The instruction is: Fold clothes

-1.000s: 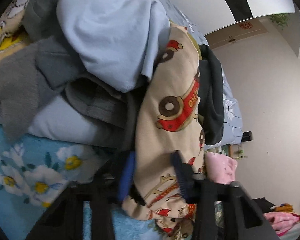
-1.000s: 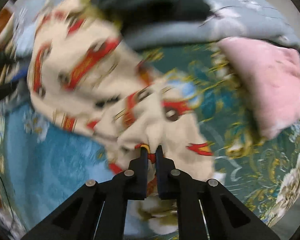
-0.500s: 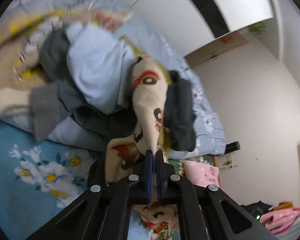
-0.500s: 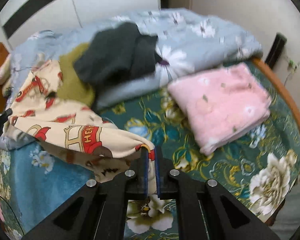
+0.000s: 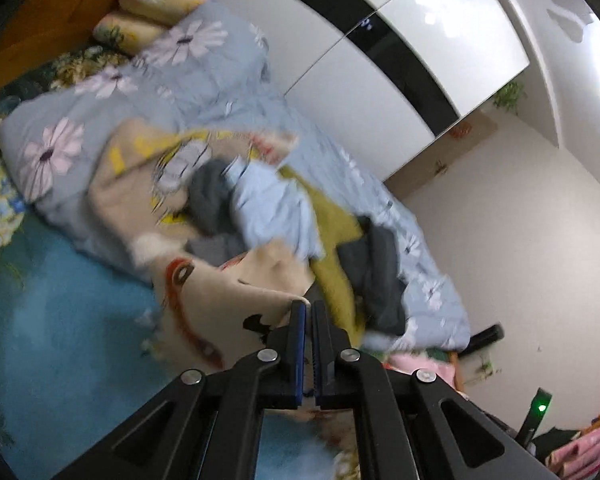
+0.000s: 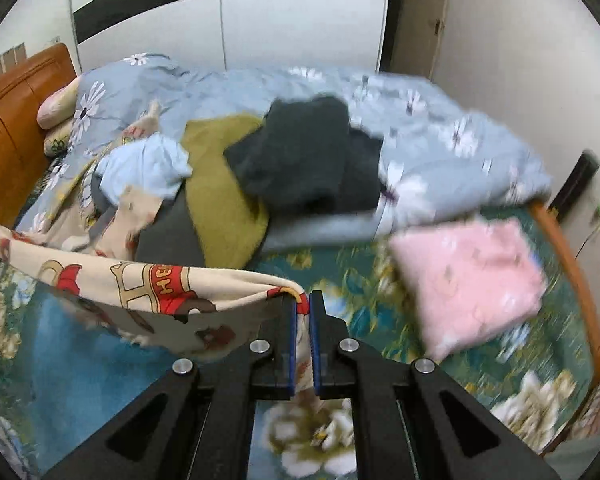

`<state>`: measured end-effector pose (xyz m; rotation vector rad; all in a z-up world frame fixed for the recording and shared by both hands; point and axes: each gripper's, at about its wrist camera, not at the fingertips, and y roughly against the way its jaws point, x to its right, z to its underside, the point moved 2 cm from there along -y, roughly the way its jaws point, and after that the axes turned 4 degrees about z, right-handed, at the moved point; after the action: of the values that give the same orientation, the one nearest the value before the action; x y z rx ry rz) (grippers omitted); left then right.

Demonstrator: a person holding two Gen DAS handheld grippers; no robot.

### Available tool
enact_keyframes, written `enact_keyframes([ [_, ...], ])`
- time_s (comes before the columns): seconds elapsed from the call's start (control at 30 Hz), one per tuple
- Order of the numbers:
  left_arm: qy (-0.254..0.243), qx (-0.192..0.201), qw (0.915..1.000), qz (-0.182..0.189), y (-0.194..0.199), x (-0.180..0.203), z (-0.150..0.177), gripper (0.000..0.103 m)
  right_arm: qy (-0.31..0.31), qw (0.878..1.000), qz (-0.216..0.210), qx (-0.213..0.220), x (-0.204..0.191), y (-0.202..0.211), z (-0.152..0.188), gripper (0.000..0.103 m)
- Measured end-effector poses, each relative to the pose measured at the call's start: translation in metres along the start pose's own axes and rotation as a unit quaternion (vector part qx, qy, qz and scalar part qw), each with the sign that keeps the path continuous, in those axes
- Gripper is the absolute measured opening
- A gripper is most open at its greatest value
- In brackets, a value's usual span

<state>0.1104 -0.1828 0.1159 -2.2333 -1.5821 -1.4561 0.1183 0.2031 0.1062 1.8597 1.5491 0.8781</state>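
Note:
A cream garment with red cartoon cars (image 6: 148, 284) hangs stretched in the air above the bed. My right gripper (image 6: 303, 298) is shut on one edge of it. My left gripper (image 5: 308, 307) is shut on the other edge, where the cream garment (image 5: 228, 300) drapes to the left. Behind it lies a heap of unfolded clothes: a light blue piece (image 6: 148, 168), an olive piece (image 6: 224, 200) and a dark grey piece (image 6: 308, 156).
A folded pink garment (image 6: 472, 276) lies on the floral bedspread (image 6: 364, 304) at the right. A blue-grey flowered quilt (image 6: 440, 140) runs along the back by the white wardrobe (image 6: 236, 28). An orange headboard (image 6: 8, 120) stands at the left.
Both grippers have lifted and pulled back from the clothes heap, drawing the cartoon garment out and spreading it between them. The left gripper, open a second ago, has shut on it.

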Motion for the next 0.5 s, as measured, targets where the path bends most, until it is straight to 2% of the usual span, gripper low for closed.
enact_keyframes([
  [0.13,-0.084,0.044,0.995,0.031,0.034,0.063,-0.01,0.003,-0.01,0.996,0.034,0.08,0.025,0.049,-0.037,0.005],
  [0.23,-0.103,0.007,0.9944,0.024,0.034,0.068,0.016,0.003,-0.011,0.992,0.064,0.111,0.049,0.074,-0.035,0.005],
  [0.33,-0.07,-0.087,0.9938,0.0,-0.001,0.035,0.074,0.003,-0.029,0.996,0.061,0.054,0.08,0.056,0.008,0.005],
  [0.43,-0.027,-0.164,0.9854,-0.035,-0.034,-0.005,0.129,0.003,-0.058,0.997,0.047,-0.023,0.101,0.02,0.063,0.005],
  [0.5,-0.003,-0.198,0.978,-0.065,-0.05,-0.033,0.159,0.003,-0.095,0.993,0.01,-0.063,0.108,0.001,0.094,0.005],
])
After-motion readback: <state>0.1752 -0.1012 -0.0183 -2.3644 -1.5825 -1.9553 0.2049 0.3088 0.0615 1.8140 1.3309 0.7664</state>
